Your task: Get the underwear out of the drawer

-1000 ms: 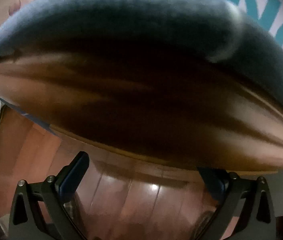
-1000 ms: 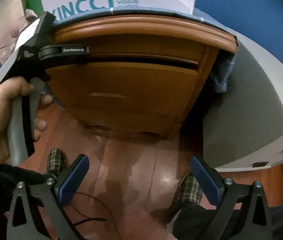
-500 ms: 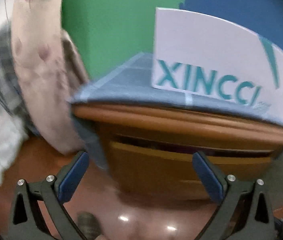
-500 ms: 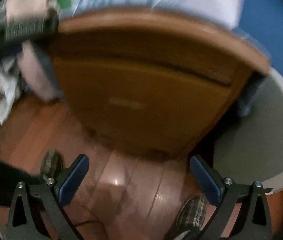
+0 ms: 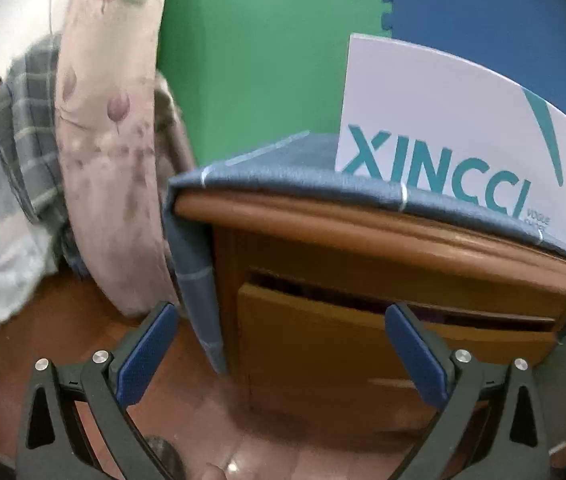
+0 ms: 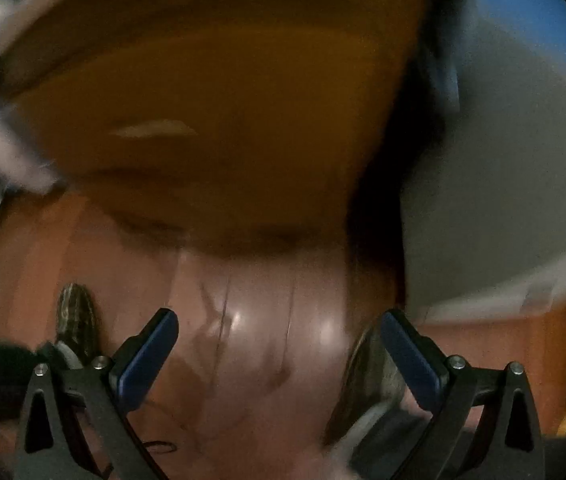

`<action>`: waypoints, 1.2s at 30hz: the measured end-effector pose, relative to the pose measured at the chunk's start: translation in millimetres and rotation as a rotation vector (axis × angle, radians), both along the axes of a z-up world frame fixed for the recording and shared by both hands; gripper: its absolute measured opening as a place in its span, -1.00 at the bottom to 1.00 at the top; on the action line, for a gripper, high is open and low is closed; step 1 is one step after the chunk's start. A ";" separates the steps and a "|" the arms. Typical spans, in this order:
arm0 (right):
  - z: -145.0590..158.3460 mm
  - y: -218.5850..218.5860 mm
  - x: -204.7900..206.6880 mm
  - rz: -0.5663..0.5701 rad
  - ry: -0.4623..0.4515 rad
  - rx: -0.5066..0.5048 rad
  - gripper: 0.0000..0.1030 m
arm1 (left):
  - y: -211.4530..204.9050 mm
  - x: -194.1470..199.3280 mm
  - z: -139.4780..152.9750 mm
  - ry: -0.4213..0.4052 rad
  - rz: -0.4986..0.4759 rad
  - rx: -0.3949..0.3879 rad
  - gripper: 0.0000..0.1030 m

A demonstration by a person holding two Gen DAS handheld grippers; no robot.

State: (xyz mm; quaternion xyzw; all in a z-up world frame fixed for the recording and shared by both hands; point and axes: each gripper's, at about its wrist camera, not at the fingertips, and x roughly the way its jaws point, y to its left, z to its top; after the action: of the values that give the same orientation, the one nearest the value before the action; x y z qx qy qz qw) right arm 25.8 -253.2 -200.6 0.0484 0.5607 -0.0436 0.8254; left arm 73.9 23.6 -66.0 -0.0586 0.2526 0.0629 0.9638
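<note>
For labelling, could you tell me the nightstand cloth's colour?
Blue cloth with pale stripes; left wrist view.

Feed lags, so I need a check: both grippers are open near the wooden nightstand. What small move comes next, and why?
Probably bring the left gripper up to the top edge of the wooden drawer front and pull. The drawer stands only slightly ajar, a dark gap above it, no underwear visible.

narrow gap above drawer, cloth hangs at left corner
</note>
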 end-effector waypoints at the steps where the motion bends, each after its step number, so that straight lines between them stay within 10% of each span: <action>1: -19.8 -12.4 6.9 -0.068 0.052 0.108 1.00 | -2.7 -3.2 -1.1 0.008 0.000 0.013 1.00; 6: -71.3 -22.1 22.6 -0.107 0.187 0.042 1.00 | 5.5 -10.7 2.8 0.042 0.009 0.058 1.00; 8: -72.4 -16.1 29.9 -0.054 0.222 -0.096 1.00 | 10.0 -9.0 4.9 0.042 0.009 0.068 1.00; 10: -51.7 -32.6 35.5 -0.079 0.171 -0.027 1.00 | 14.0 -1.0 0.0 0.078 0.028 0.073 1.00; 14: 7.3 -83.8 33.6 -0.251 0.016 0.320 1.00 | 88.1 19.9 -31.0 0.199 0.151 -0.317 1.00; 18: 63.3 -96.8 41.8 -0.287 -0.069 0.168 1.00 | 165.1 36.6 -61.7 0.327 0.327 -0.591 0.98; 21: 89.6 -97.4 48.3 -0.396 -0.121 0.034 1.00 | 188.1 57.6 -75.1 0.430 0.333 -0.689 0.98; 28: 101.3 -112.1 74.0 -0.676 -0.095 0.128 1.00 | 164.0 97.6 -86.2 0.554 0.182 -0.776 0.98; 36: 105.6 -100.7 106.6 -0.544 -0.089 0.220 1.00 | 157.9 97.8 -91.0 0.564 0.219 -0.834 0.95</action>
State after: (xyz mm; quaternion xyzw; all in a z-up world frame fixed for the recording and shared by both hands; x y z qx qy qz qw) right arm 132.4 -353.9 -95.0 0.2880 0.4919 -0.1999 0.7970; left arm 171.7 181.5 -157.0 -0.4447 0.4986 0.0706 0.7408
